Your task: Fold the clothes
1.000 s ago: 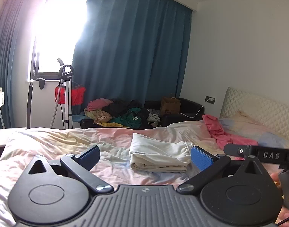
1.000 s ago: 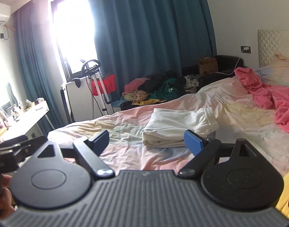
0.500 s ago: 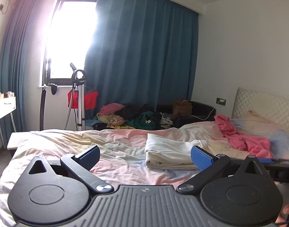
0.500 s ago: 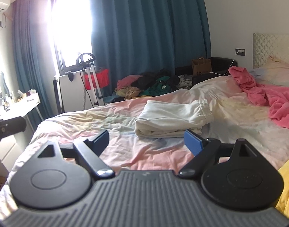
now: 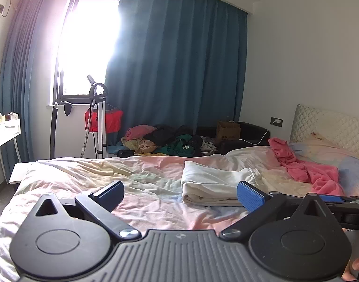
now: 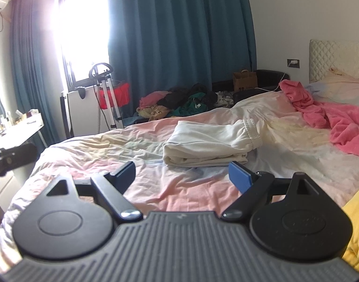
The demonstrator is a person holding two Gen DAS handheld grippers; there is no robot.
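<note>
The cream cotton trousers (image 6: 210, 142) lie folded on the bed (image 6: 156, 188); the crumpled pink garment (image 6: 332, 122) at two o'clock remains unfolded; left claw (image 5: 179, 192) and right claw (image 6: 181, 175) gape empty

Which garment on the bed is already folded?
The cream sweatpants, lying mid-bed in a neat stacked rectangle. The pink garment near the headboard lies crumpled, and the yellow garment at the right edge is mostly out of view.

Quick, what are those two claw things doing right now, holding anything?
Left gripper: open, holding nothing.
Right gripper: open, holding nothing, short of the folded white garment.
</note>
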